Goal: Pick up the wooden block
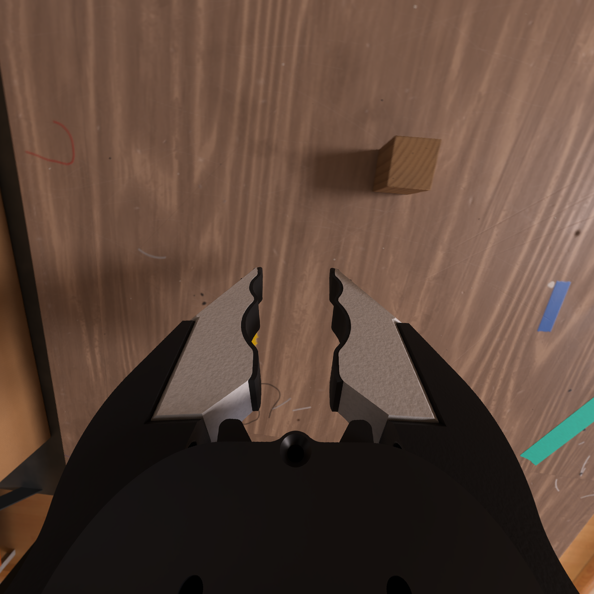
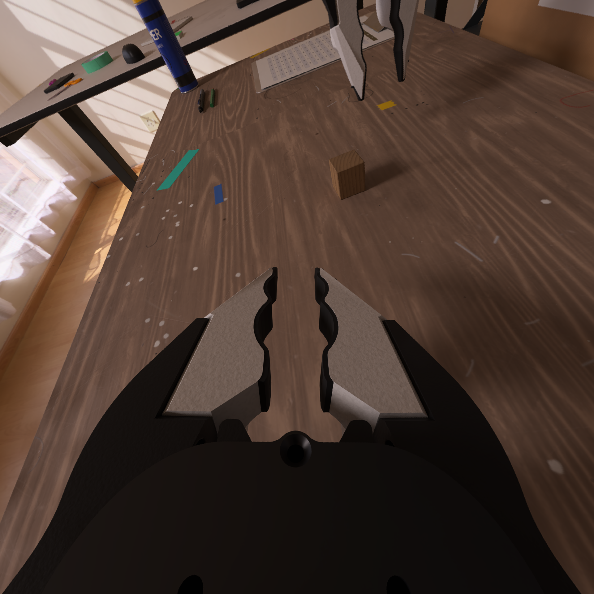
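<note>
A small wooden block stands on the brown wooden table. In the left wrist view it lies ahead and to the right of my left gripper, which is open and empty above the table. In the right wrist view the block stands ahead and slightly right of my right gripper, which is open and empty, with a narrower gap. The left gripper also shows far off in that view, pointing down at the table beyond the block.
A teal tape strip, blue tape piece and yellow tape piece lie on the table. A blue spray can, two markers and a white sheet are at the far end. A second table stands beyond the left edge.
</note>
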Controlling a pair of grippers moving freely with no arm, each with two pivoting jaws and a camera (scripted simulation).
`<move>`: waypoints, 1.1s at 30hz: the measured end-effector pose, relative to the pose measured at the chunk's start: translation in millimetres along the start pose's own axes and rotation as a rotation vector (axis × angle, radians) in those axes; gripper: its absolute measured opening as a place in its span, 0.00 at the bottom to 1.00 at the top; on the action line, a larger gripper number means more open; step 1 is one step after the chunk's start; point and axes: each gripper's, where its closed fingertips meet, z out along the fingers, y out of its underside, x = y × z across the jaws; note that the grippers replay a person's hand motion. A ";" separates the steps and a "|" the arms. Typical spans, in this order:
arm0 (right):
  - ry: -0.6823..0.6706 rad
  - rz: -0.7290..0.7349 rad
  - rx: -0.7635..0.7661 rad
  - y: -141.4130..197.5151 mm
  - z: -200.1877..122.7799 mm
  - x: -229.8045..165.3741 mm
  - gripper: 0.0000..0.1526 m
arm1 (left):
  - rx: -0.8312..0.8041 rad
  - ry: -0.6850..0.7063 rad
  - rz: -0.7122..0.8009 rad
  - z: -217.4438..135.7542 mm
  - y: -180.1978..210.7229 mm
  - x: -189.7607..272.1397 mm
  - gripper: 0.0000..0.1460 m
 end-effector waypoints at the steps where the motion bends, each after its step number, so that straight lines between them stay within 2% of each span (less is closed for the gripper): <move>1: 0.000 -0.001 0.000 -0.2 0.0 -0.1 0.15 | -0.002 0.006 0.013 0.3 -0.3 3.4 0.28; 10: 0.002 -0.005 0.001 -0.8 -0.3 -0.5 0.15 | 0.012 0.112 0.068 1.3 -8.5 35.9 0.32; 21: 0.003 -0.005 0.000 -0.7 -0.4 -0.4 0.15 | -0.078 0.157 0.067 34.4 -6.9 46.6 0.33; 29: 0.002 -0.005 0.001 -0.9 -0.5 -0.7 0.15 | -0.053 0.127 0.061 31.0 -5.6 41.1 0.24; 33: 0.002 -0.005 0.000 -0.7 -0.3 -0.7 0.15 | -0.048 0.119 0.051 28.1 -3.1 36.9 0.23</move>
